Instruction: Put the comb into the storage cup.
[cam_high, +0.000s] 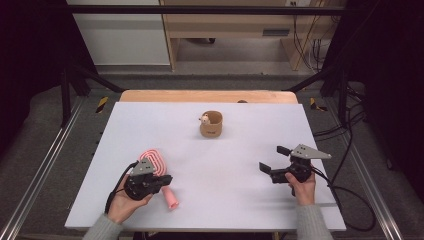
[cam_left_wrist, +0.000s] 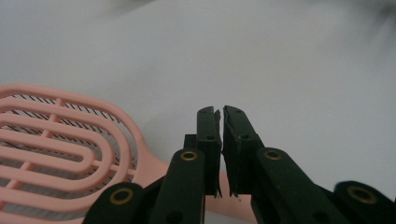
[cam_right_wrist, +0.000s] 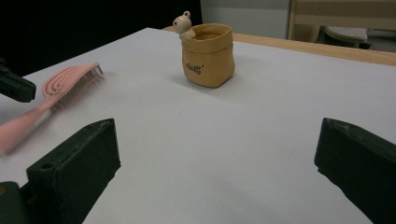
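My left gripper (cam_high: 162, 179) has its flat black fingers (cam_left_wrist: 208, 140) pinched down on the slim handle of the pink hairbrush (cam_high: 156, 165); the pads stand nearly together with only a sliver of gap, and the smooth pink plastic runs under and between them. The brush head fans out to the left of those fingers, an oval of looping open ribs with fine dark bristles showing through the slots. Its rounded handle end pokes out on the near side of my hand.

My right gripper (cam_high: 270, 159) hangs with its fingers (cam_right_wrist: 74, 168) spread wide, blocky matte black pads with nothing between them. Straight ahead of them, well apart, stands a small tan pot (cam_right_wrist: 208, 55) shaped like a soft crumpled bag, glossy like glazed clay, with a little cream bear (cam_right_wrist: 183, 24) peeking over its rim.

Everything sits on the counter (cam_high: 225, 170), a plain matte white sheet over a wooden edge
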